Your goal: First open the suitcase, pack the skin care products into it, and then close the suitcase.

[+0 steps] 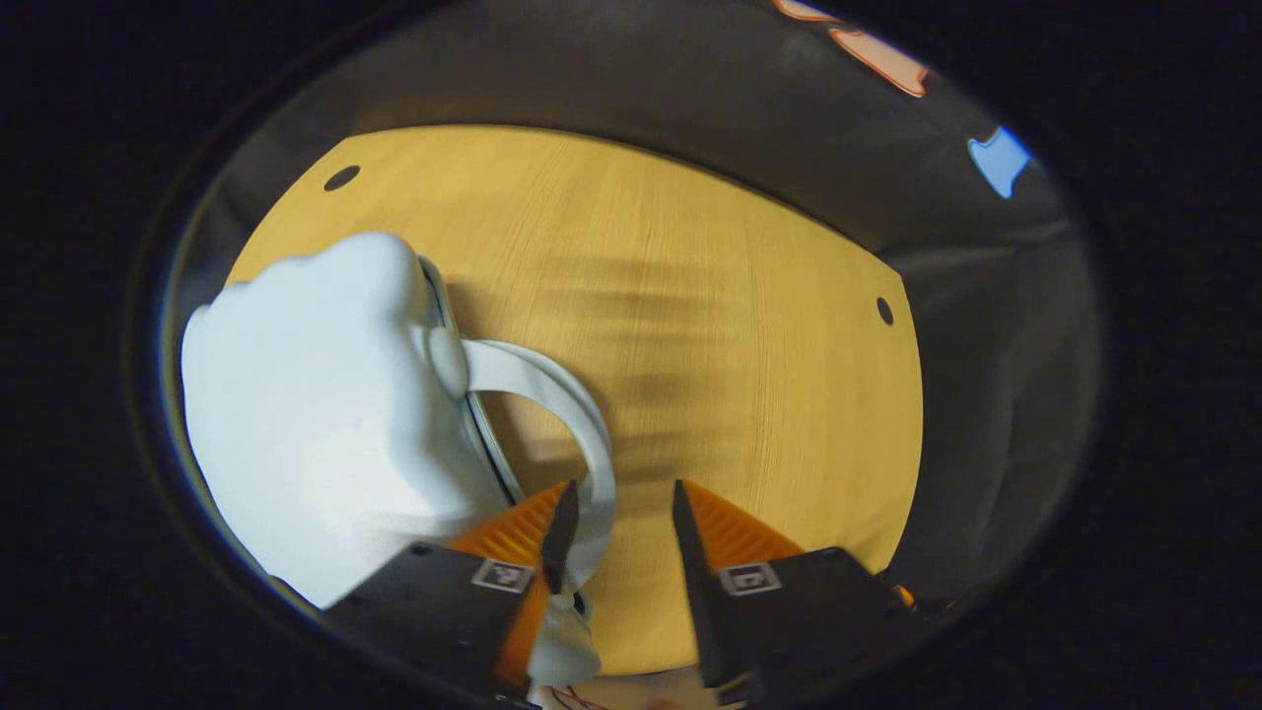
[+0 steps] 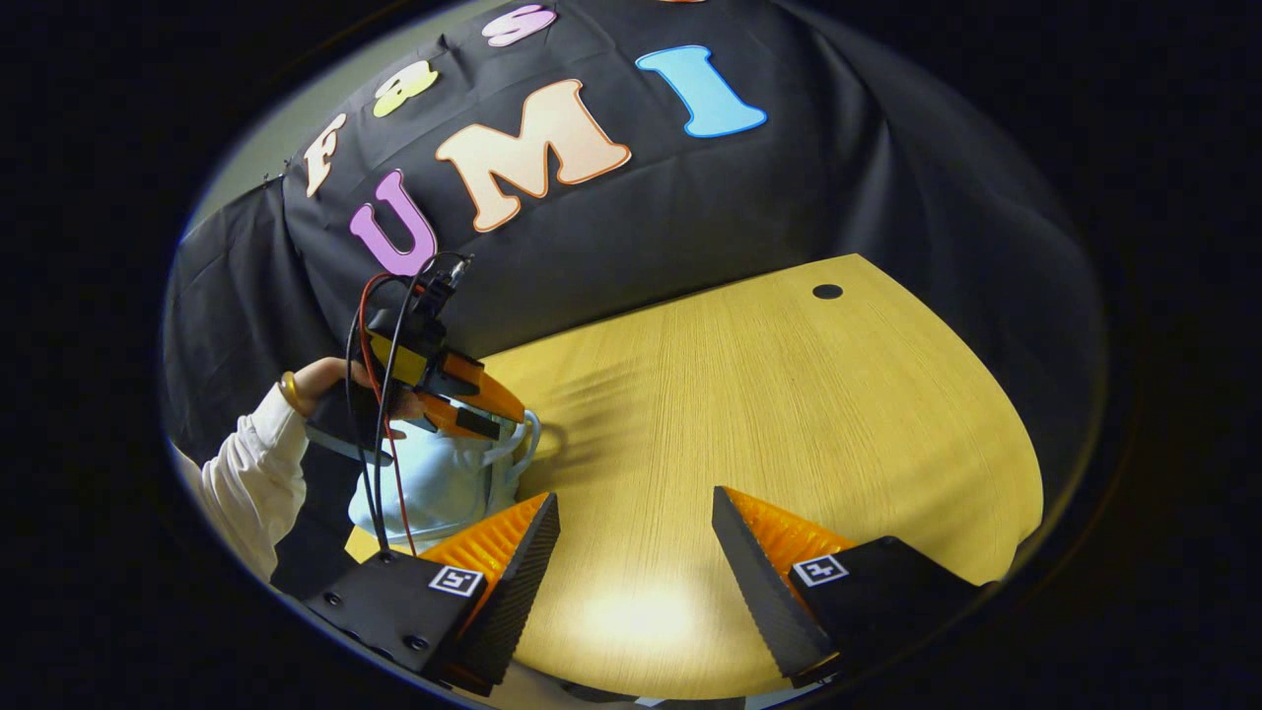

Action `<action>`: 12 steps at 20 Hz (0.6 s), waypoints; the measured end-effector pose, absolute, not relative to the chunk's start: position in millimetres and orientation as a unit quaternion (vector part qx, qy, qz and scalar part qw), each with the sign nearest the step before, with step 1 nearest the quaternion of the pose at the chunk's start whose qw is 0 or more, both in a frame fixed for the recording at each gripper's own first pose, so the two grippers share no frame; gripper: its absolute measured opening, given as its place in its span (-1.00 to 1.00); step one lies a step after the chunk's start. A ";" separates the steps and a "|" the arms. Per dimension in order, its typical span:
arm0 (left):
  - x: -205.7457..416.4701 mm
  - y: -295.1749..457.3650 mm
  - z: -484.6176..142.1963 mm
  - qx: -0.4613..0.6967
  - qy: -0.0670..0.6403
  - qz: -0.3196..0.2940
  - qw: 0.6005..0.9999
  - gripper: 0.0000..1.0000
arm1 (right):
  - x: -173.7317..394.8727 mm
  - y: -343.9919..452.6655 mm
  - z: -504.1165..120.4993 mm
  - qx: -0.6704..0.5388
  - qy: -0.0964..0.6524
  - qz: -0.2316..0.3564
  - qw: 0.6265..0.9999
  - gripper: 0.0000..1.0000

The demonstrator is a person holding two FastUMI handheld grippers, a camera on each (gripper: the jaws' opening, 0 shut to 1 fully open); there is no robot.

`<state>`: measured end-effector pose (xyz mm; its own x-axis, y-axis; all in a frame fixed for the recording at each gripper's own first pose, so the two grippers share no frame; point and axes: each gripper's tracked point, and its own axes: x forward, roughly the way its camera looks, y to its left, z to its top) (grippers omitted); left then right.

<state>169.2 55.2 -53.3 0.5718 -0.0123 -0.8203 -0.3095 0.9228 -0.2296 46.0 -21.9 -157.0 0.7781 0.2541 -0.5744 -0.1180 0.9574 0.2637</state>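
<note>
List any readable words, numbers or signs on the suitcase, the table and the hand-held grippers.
Suitcase: none; its shell and handle are plain.
Table: none; bare wood grain.
Left hand-held gripper and right hand-held gripper: each carries square tags with black-and-white patterns, with no words or numbers.

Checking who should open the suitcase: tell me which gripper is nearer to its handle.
Left. The left gripper is right at the suitcase handle, one finger beside it. The right gripper hangs open over bare table, farther away.
</note>
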 end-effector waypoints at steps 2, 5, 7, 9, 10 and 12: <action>160.6 53.4 -42.5 -0.148 0.443 0.093 0.880 0.82 | 46.5 -23.4 -152.0 0.104 0.311 0.106 0.939 0.95; 146.1 35.5 -25.1 -0.114 0.414 0.094 0.898 0.92 | 46.5 -24.9 -145.4 0.100 0.302 0.117 0.941 0.95; 130.7 19.3 -19.9 -0.103 0.399 0.087 0.907 0.93 | 45.0 -25.2 -143.9 0.099 0.300 0.124 0.941 0.95; 115.8 7.7 -17.1 -0.089 0.387 0.085 0.914 0.92 | 42.8 -24.7 -141.9 0.096 0.298 0.132 0.941 0.95; 109.7 0.8 -16.7 -0.083 0.382 0.083 0.917 0.92 | 41.8 -24.0 -140.4 0.094 0.296 0.136 0.941 0.95; 97.3 -8.2 -19.0 -0.075 0.374 0.086 0.920 0.92 | 40.6 -22.6 -138.4 0.091 0.293 0.144 0.941 0.95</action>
